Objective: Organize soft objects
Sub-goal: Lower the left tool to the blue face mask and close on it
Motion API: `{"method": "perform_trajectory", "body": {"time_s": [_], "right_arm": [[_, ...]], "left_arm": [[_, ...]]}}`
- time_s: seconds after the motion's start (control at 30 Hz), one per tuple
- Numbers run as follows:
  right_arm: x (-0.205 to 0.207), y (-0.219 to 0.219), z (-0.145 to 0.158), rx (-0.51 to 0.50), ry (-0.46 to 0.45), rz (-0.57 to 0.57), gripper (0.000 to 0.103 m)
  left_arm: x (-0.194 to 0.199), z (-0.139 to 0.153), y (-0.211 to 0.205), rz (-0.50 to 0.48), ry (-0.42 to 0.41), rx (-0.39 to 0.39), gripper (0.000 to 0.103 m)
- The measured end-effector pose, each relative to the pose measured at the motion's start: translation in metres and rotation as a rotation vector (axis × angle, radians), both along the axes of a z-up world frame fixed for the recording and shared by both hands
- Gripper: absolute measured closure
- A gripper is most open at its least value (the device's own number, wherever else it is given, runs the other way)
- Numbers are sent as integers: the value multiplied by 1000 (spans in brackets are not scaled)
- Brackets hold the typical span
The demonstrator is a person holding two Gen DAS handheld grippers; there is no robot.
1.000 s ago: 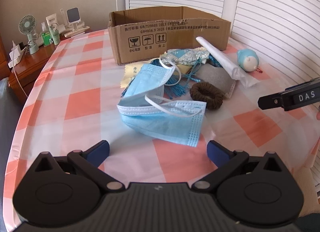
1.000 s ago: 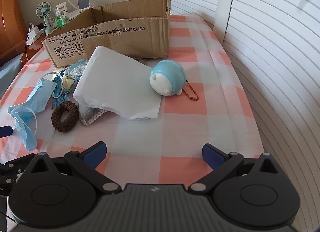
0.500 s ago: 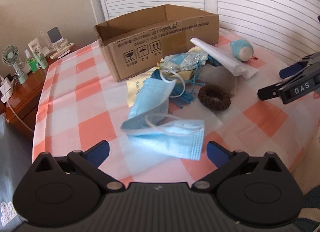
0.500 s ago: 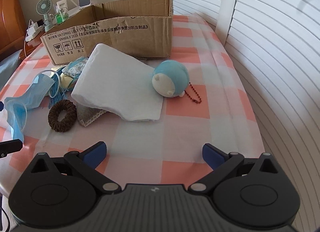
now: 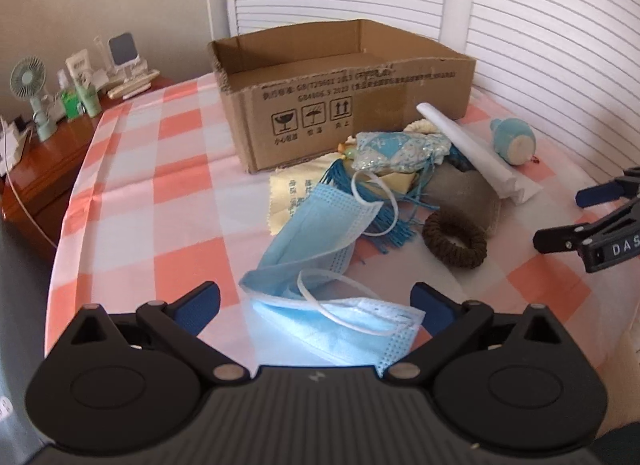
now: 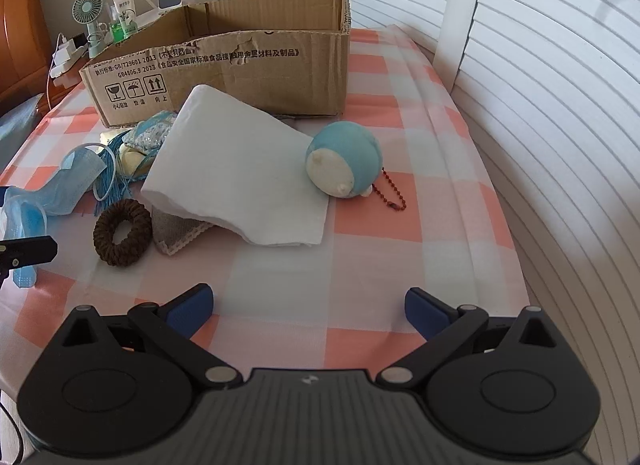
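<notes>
Two light blue face masks [image 5: 316, 225] lie crumpled on the checked tablecloth, the nearer one [image 5: 352, 329] between the fingertips of my left gripper [image 5: 316, 301]. Its jaws are closing but stand wide, and the pads do not touch the mask. Behind lie a brown scrunchie [image 5: 456, 241], a grey cloth [image 5: 464, 189], a blue tasselled pouch [image 5: 400, 149], a folded white cloth [image 5: 472, 153] and a blue plush toy [image 5: 514, 141]. An open cardboard box [image 5: 320, 105] stands further back. My right gripper [image 6: 308, 305] hovers open and empty, short of the white cloth [image 6: 240, 173] and plush [image 6: 344, 163].
A wooden side table [image 5: 36, 169] with a small fan [image 5: 28, 81], bottles and a phone stand sits left of the table. White louvred shutters [image 6: 560, 85] close off the back and right. A yellow cloth [image 5: 288, 197] lies by the box. The table edge drops off at right.
The left gripper has moved in over the masks and rolled slightly, so the nearer mask now sits between its fingertips. The right gripper has stayed still. Nothing on the table has moved.
</notes>
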State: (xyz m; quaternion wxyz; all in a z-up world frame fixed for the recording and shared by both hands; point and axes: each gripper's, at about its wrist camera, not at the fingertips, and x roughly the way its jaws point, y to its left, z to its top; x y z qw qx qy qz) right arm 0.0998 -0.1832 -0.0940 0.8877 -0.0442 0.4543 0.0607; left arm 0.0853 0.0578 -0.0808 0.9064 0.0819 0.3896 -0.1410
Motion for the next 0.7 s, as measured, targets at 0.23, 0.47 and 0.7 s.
{"method": "perform_trajectory", "body": {"time_s": [0.23, 0.47, 0.7], "right_arm": [[1, 0, 0, 3, 1, 0, 0], [1, 0, 1, 8, -2, 0, 0], [3, 2, 0, 11, -9, 4, 0]], "left_arm": [[14, -7, 10, 123, 30, -133, 26], [14, -5, 3, 194, 36, -73, 41], [6, 0, 15, 257, 46, -84, 45]]}}
